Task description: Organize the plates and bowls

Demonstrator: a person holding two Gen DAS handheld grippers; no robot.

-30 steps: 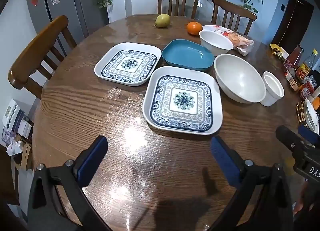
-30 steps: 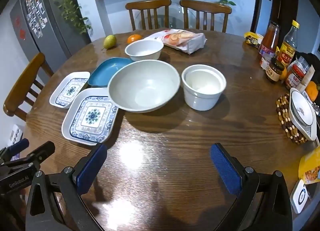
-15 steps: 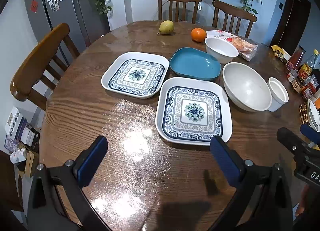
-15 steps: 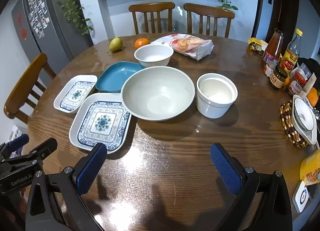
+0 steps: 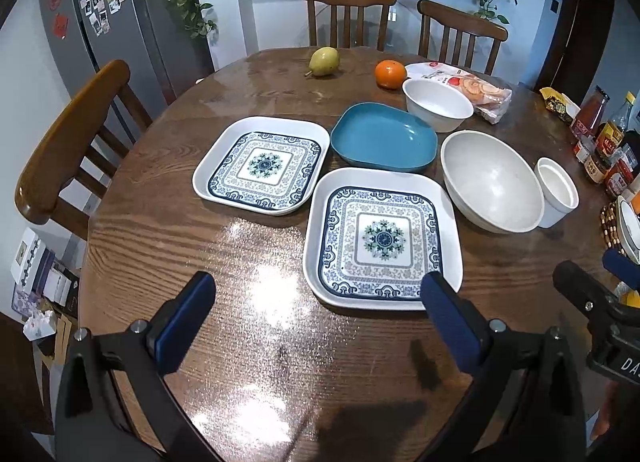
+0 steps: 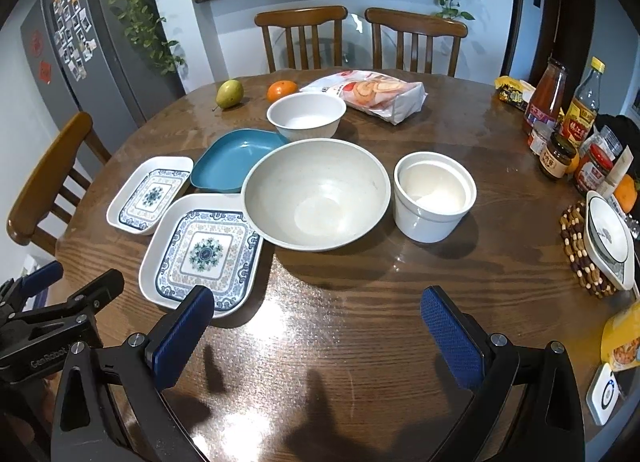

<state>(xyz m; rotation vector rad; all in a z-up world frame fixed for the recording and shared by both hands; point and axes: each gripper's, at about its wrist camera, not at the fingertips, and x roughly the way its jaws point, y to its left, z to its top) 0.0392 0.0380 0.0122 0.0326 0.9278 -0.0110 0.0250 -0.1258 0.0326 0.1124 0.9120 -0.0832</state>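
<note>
Two square blue-patterned plates lie on the round wooden table: a near one [image 5: 382,238] [image 6: 204,252] and a far-left one [image 5: 262,164] [image 6: 151,194]. Behind them sit a blue dish [image 5: 384,138] [image 6: 232,158], a small white bowl [image 5: 438,108] [image 6: 306,116], a large cream bowl [image 5: 492,182] [image 6: 316,192] and a white round pot [image 5: 556,192] [image 6: 434,196]. My left gripper [image 5: 318,320] is open and empty, hovering just short of the near plate. My right gripper [image 6: 316,332] is open and empty, in front of the large bowl.
A pear [image 5: 324,61], an orange [image 5: 389,74] and a snack bag [image 6: 376,94] lie at the table's far side. Sauce bottles and jars [image 6: 560,118] and a beaded trivet with a dish [image 6: 600,242] crowd the right edge. Wooden chairs [image 5: 68,150] surround the table.
Both grippers have lifted or tilted a little, so the dishes sit lower and nearer in both views. Both stay open and empty. Nothing on the table has moved.
</note>
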